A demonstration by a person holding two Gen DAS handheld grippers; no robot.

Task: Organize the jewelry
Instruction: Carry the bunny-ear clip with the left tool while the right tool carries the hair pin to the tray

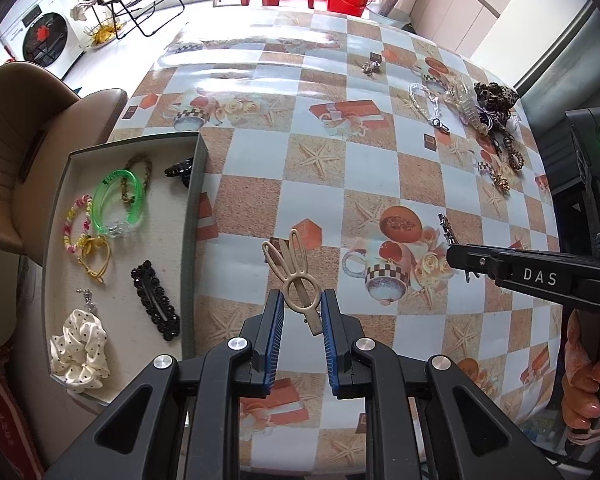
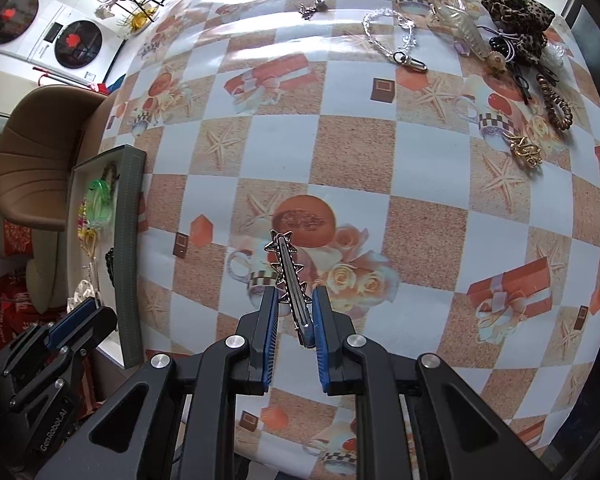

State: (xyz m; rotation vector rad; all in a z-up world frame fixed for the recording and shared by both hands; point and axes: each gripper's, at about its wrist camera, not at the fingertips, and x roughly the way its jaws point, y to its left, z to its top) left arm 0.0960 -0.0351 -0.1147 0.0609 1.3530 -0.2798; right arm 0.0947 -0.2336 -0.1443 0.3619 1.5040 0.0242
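Table (image 1: 260, 168): covered by a checked cloth printed with starfish and cups.
Tray (image 1: 194, 216): grey box at the table's left edge, already holding bracelets, scrunchies and clips.
Unsorted pile (image 2: 512, 40): chain, scrunchie and hair ties at the far right.
Left gripper (image 1: 301, 312): clenched on a beige rabbit-ear hair clip (image 1: 294, 276), above the cloth, just beside the tray.
Right gripper (image 2: 295, 306): clenched on a star-studded metal hair clip (image 2: 288, 272), mid-table.
Advice: carry each clip over the tray wall and lower it into a bare patch before letting go.
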